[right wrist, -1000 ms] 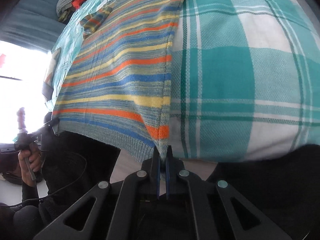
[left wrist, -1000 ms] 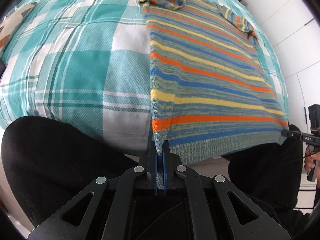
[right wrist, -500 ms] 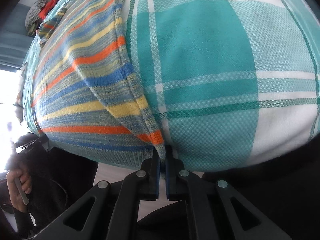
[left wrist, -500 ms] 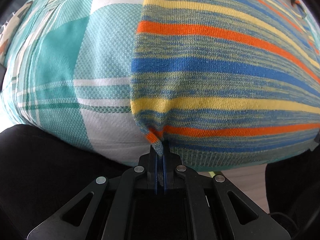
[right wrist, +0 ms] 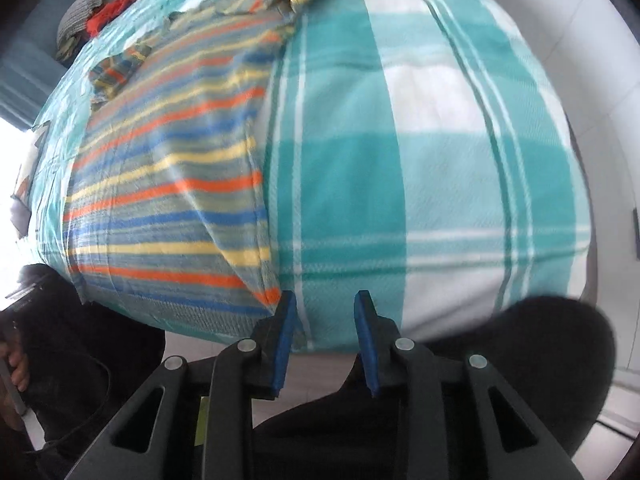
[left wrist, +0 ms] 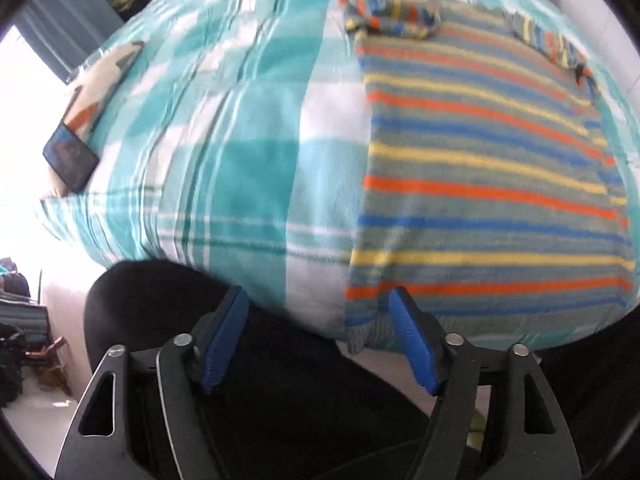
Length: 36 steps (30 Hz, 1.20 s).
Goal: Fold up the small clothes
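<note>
The striped sweater [left wrist: 488,184] is laid flat on the plaid bed cover [left wrist: 240,160] — hem at the near bed edge. The left claw [left wrist: 318,308] is spread at 6 o'clock; the right claw [right wrist: 325,306] is likewise spread, empty. No writing can be read.

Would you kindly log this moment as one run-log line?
left tool: open | right tool: open | striped sweater: flat on plaid bedspread, unheld | fold: not visible

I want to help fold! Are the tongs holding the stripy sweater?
No. Both the left tongs and right tongs are open; the striped sweater lies on the bed.
</note>
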Tool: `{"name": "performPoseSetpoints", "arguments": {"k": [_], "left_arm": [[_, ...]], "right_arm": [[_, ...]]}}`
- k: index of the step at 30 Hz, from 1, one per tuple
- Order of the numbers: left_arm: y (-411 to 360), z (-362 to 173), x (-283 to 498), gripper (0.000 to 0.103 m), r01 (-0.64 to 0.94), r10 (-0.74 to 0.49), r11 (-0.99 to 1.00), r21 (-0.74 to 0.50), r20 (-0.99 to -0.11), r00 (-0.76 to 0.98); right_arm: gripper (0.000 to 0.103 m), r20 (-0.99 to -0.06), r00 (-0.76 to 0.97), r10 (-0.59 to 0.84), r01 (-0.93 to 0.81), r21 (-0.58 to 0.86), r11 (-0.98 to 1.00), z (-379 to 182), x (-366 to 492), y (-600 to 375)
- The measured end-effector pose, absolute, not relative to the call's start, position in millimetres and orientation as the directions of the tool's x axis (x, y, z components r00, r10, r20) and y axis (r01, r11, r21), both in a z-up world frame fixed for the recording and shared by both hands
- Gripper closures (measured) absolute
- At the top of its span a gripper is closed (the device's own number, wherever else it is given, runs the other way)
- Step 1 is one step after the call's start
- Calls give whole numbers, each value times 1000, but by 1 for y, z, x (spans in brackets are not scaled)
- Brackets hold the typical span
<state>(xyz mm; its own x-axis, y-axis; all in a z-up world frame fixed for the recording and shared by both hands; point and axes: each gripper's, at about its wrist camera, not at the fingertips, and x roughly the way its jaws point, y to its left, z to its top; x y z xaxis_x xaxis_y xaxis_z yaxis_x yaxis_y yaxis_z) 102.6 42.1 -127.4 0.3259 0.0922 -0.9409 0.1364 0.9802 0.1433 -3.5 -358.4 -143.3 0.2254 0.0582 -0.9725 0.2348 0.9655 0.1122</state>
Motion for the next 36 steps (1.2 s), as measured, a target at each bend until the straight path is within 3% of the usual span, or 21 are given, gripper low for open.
{"name": "performPoseSetpoints", "arguments": {"k": [3,7,11,13,15,18,22,28,30,32,36], "left_arm": [[22,-114,119,15,173,-5,982,73,-912,411],[-11,-137,152,14,219,-86,976,9,-903,420],[-19,-188,153,14,270,-95,963,-3,-939,329],[-13,-192,141,11,288,-111,958,-2,-927,360],[-12,-187,135,10,298,-123,954,-11,-925,361],[-13,-180,138,10,282,-146,959,-32,-906,397],[-14,-184,148,10,236,-141,971,-44,-899,414],[-8,-197,156,8,190,-124,981,-47,-901,415],[-12,-198,155,7,198,-106,980,-23,-901,420],[-14,-198,154,7,205,-94,979,-6,-900,425],[-13,-198,157,7,196,-104,980,-22,-902,419]], "right_arm": [[72,-945,315,88,132,136,982,-119,33,-338],[65,-888,421,184,-13,197,980,-126,87,-302],[66,-931,312,190,-13,196,981,-194,122,-290],[66,-931,298,211,-25,213,977,-196,121,-296],[66,-960,242,144,-57,134,989,-183,127,-294],[64,-949,314,23,-156,-27,987,-145,155,-293],[48,-875,483,-42,-200,-157,967,-112,233,-291],[47,-859,507,-71,-206,-200,958,-156,348,-274],[54,-866,486,-118,-148,-215,965,-180,370,-280],[99,-879,464,-105,-59,-149,987,-189,373,-303],[99,-812,580,-63,169,45,985,-147,328,-380]]}}
